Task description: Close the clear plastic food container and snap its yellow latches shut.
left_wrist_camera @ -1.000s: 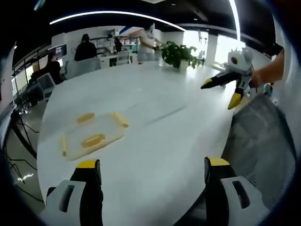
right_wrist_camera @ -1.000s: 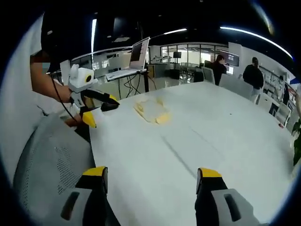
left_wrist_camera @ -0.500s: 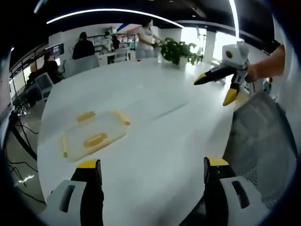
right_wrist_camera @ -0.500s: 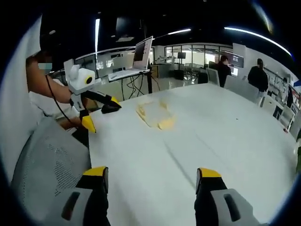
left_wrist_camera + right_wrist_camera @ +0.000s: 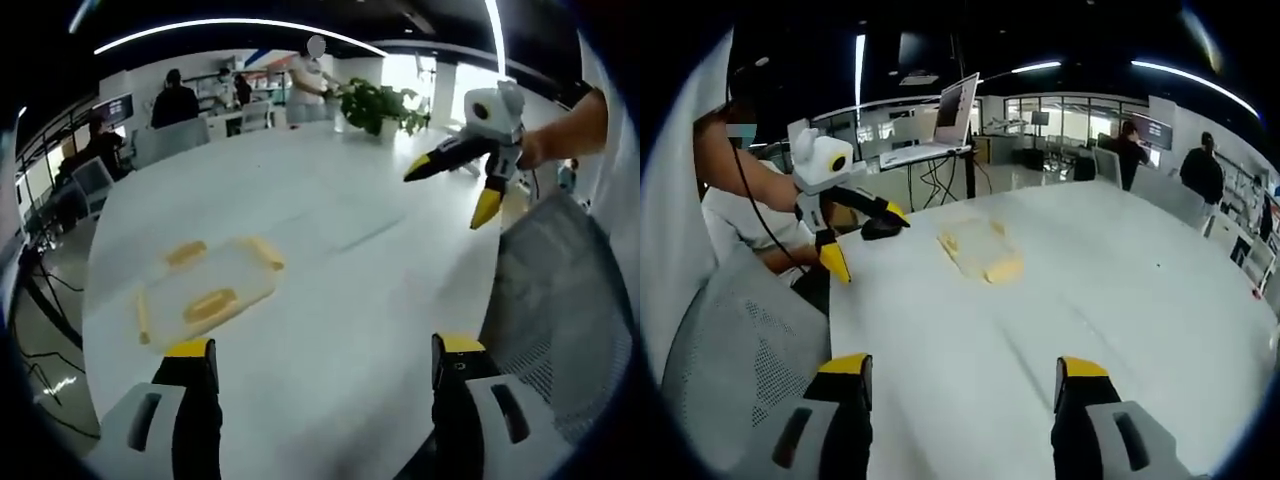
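Fingers of both grippers spread, empty, above white table [image 5: 330, 260] in office.

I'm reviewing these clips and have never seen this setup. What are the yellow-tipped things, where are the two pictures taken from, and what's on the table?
There is no robot here. A person holds a two-fingered gripper in each hand, and a fisheye camera rides on each one. In the left gripper view, the left gripper rises from the bottom, and the right gripper hangs in the air at upper right. In the right gripper view it is the reverse: the right gripper's fingers rise from the bottom and the left gripper hangs at upper left. Both are open and hold nothing. On the white table lies a clear container with yellow latches. A potted plant stands at the far end.
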Motion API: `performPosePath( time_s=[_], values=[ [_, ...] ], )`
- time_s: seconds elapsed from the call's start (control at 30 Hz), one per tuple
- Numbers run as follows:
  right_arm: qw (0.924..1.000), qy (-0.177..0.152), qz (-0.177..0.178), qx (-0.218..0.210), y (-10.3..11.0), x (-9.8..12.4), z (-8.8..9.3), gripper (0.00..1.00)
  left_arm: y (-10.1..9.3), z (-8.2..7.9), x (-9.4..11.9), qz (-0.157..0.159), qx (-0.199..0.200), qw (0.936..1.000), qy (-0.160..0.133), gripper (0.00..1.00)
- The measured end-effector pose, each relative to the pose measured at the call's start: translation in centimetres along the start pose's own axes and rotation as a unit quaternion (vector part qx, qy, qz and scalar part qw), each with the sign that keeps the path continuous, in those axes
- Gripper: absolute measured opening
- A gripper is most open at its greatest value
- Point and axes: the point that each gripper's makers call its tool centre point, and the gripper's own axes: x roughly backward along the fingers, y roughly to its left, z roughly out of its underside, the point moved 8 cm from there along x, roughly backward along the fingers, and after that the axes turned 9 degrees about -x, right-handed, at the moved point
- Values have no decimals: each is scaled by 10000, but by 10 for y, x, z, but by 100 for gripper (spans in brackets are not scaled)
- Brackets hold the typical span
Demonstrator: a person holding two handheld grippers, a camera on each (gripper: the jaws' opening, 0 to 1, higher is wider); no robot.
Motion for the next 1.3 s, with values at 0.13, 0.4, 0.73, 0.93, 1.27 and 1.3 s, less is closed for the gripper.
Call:
performPosePath(
  time_s=[0.13,0.4,0.73,0.93,1.27,1.3],
  values=[
    [10000,8,-51,48,-1,-4,-4,72,4,1,0,4,-67,10000,49,86],
    [9996,67,-182,227,0,-13,-12,72,10,3,2,35,-202,9997,139,86],
    [9990,37,-241,378,-4,-27,-28,72,19,6,2,102,-363,9989,266,84],
    [9983,104,-299,496,-8,-34,-34,71,26,7,1,128,-504,9981,328,84],
    [9970,236,-391,618,-13,-46,-42,67,39,9,1,186,-664,9965,463,84],
    [9969,246,-398,626,-13,-47,-43,68,40,10,1,198,-686,9963,474,84]
  ],
)
